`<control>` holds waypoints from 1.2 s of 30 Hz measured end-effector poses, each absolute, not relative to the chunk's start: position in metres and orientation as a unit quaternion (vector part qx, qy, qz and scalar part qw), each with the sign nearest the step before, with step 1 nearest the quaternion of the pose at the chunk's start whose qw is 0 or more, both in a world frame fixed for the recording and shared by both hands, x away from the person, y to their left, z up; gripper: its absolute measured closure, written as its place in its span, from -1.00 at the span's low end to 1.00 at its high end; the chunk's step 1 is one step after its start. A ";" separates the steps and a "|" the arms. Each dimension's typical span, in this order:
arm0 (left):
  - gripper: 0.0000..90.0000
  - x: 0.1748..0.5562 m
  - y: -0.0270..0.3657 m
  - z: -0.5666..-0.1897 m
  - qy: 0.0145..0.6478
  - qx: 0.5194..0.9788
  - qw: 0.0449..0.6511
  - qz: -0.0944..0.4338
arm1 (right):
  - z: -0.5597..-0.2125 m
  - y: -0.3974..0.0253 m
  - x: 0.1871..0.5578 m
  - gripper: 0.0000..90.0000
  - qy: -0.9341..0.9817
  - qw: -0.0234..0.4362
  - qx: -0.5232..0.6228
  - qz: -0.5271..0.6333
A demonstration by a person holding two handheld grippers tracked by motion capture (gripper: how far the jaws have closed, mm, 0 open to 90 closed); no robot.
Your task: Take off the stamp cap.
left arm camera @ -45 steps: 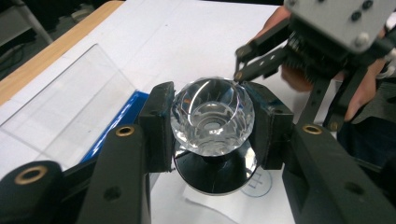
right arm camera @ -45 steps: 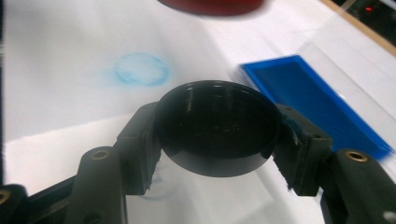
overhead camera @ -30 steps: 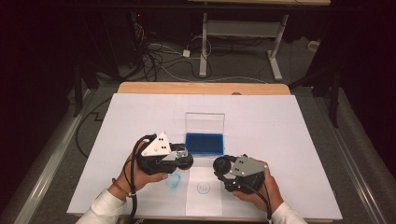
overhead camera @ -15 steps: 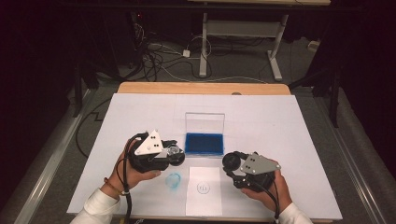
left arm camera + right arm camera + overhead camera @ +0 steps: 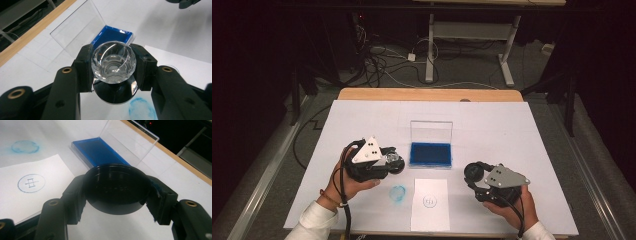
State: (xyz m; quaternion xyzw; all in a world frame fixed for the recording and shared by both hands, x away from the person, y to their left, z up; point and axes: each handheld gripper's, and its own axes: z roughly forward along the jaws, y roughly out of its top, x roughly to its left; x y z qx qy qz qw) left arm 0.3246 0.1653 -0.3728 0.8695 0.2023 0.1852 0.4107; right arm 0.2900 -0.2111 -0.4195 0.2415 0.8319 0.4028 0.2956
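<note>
- At bench left: left tool (image 5: pixel 393 163), jaws clamped on a faceted glass stamp (image 5: pixel 113 62), held above the bench beside a blue ink smudge (image 5: pixel 397 193).
- Centre: open blue ink pad (image 5: pixel 430 154), clear lid upright; stamped paper sheet (image 5: pixel 429 204) before it.
- Right: right tool (image 5: pixel 472 173), jaws clamped on a black round cap (image 5: pixel 117 188).

High view overhead facing forward, gripper views close and low, all sharing blue ink pad (image 5: pixel 430 154), perhaps.
</note>
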 end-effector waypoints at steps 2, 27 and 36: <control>0.22 0.325 0.165 -0.373 0.202 0.869 0.412 0.184 | -0.420 -0.216 0.289 -0.14 0.830 0.296 0.248 0.403; 0.22 0.353 0.130 -0.358 0.178 0.875 0.416 0.172 | -0.430 -0.251 0.278 -0.14 0.815 0.295 0.302 0.397; 0.22 0.363 0.116 -0.354 0.175 0.879 0.413 0.164 | -0.433 -0.247 0.277 -0.14 0.821 0.292 0.296 0.391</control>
